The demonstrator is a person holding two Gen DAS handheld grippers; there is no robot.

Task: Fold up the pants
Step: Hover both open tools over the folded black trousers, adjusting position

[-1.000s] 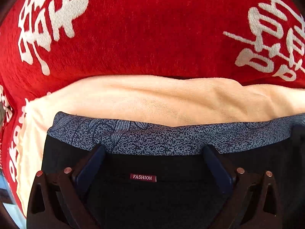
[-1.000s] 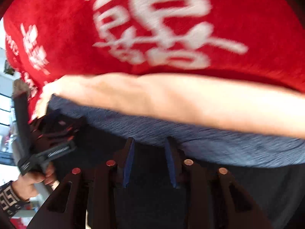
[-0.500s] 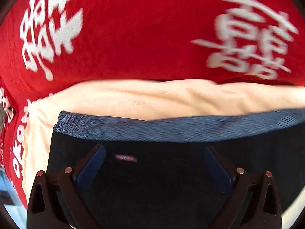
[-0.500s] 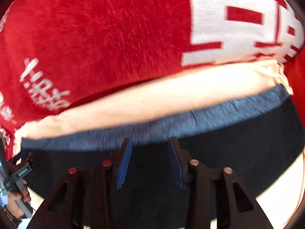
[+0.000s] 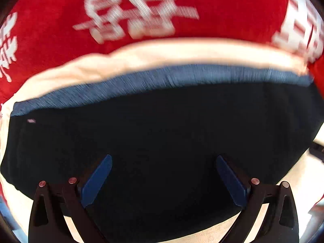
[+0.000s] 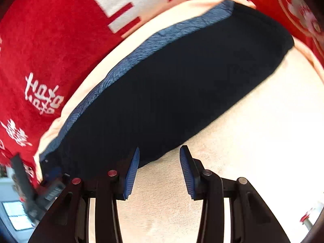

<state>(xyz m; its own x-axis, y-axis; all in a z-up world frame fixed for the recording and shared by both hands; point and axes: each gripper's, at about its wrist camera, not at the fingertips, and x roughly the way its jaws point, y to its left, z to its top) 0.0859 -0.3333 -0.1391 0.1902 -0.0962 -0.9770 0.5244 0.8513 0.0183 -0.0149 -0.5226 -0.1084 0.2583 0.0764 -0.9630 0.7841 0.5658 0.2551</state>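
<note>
The black pants [image 5: 162,133] lie folded into a compact block with a grey-blue patterned waistband [image 5: 162,77] along the far edge, on a cream cloth. My left gripper [image 5: 164,162] is wide open just above the near part of the pants, holding nothing. In the right wrist view the pants [image 6: 172,85] run diagonally. My right gripper [image 6: 160,151] is open and empty at their near edge, over the cream cloth. The left gripper's body [image 6: 46,188] shows at the lower left of that view.
A cream cloth [image 6: 253,131] lies under the pants, on a red blanket with white characters [image 5: 182,4] that fills the far side. A window and room clutter show at the lower left edge of the right wrist view [image 6: 16,216].
Both grippers have pulled back from the pants, so more of them shows. The left has shifted right along the waistband. The right gripper has opened wider and swung right, off the pants' near edge.
</note>
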